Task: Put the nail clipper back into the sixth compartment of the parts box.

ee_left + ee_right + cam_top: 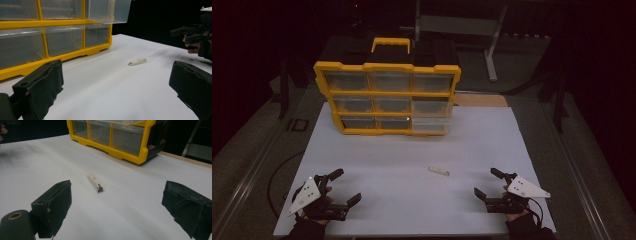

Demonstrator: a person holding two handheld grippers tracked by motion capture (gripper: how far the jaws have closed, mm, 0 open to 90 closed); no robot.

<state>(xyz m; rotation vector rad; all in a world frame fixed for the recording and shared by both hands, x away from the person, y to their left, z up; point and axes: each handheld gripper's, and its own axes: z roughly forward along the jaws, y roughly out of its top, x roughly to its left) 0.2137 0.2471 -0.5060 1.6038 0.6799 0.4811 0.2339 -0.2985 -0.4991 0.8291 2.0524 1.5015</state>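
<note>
Nail clipper [95, 183] is what the small pale piece on the white table [377, 170] looks like in the right gripper view, where a metal end can be seen; it is found lying flat, ahead of both sets of jaws and touched by neither.

Largest first: the white table is spread beneath everything. Beyond the jaws, at the far side, a yellow drawer organiser [387, 95] is seen standing upright, with clear drawers set in three rows and a yellow carry handle [390, 44] on top. One clear drawer [107, 11], at the organiser's right-hand end in the middle row, is seen pulled out past the frame in the left gripper view.

Next, the left gripper [343, 187] is held low over the near left of the table, its jaws spread wide with nothing between them; from its own view the clipper is placed ahead and between the two jaws, well apart from them. The right gripper [486, 182] is held at the near right, jaws likewise parted wide and empty, and the clipper is seen ahead of them, nearer the left jaw in that view.

Smallest last: the nail clipper is left lying alone on bare table, between the two grippers and the organiser.
</note>
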